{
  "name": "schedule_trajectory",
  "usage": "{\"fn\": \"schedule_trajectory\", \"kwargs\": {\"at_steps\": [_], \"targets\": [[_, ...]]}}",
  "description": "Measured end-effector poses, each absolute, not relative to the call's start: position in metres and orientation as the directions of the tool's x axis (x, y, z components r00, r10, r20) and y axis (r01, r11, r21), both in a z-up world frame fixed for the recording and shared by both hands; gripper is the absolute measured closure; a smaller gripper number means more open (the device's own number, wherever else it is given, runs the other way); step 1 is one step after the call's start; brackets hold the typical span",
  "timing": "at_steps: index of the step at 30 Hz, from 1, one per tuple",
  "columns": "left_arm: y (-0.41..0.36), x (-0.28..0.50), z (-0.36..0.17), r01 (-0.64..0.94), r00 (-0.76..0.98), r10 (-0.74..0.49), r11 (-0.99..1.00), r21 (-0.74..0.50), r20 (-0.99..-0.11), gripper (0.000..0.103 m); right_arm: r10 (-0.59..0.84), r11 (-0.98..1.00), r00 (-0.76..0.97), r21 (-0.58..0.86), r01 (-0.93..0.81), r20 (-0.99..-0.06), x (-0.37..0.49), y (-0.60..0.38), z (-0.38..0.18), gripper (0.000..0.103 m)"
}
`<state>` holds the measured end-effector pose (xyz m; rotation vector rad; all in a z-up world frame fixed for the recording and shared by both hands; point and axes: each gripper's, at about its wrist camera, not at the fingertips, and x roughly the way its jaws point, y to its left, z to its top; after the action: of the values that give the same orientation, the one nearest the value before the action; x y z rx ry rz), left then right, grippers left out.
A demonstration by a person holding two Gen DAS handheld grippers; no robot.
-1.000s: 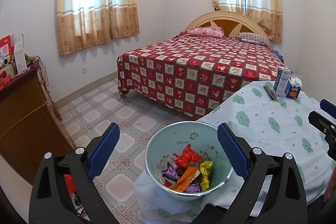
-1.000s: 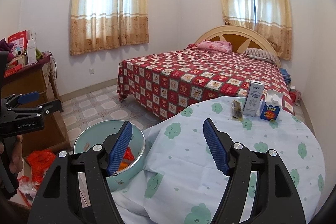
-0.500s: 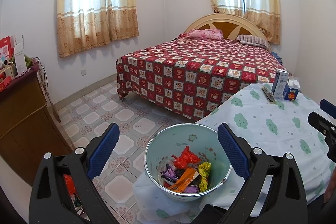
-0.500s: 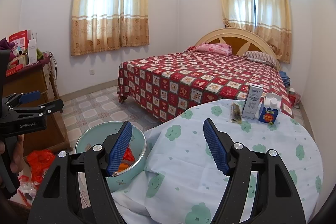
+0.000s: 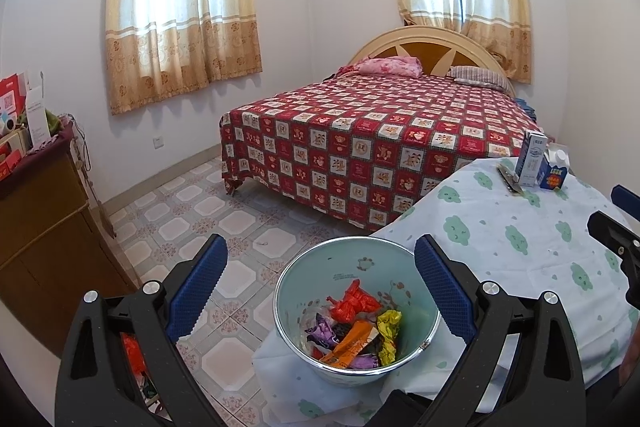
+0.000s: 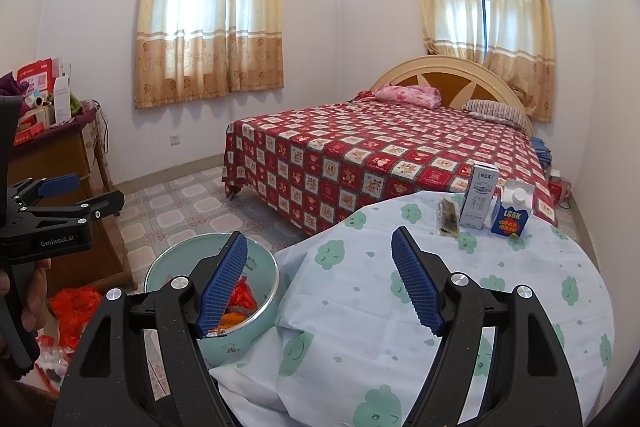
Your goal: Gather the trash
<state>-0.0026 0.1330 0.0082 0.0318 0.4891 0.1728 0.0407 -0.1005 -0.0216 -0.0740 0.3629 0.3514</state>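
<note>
The left gripper (image 5: 320, 279) gapes wide above the wrapper-filled bowl (image 5: 292, 291), holding nothing. The right gripper (image 6: 320, 279), jaws just widening, hangs empty over the table (image 6: 520, 287)

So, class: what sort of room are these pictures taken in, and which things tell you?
A home bedroom: a bed with a red patchwork-print cover, a pink pillow by the arched wooden headboard, and beige curtains.
</note>
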Motion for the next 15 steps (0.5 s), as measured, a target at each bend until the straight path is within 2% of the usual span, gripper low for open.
{"fn": "schedule_trajectory", "kwargs": {"at_steps": [15], "targets": [[0.1274,-0.004,0.0028,-0.127,0.871,0.156,0.987,0.094,-0.466,0.01,0.313,0.941,0.882,-0.011,-0.338,-0.352,0.0388,-0.1053,-0.0224,0.024]]}}
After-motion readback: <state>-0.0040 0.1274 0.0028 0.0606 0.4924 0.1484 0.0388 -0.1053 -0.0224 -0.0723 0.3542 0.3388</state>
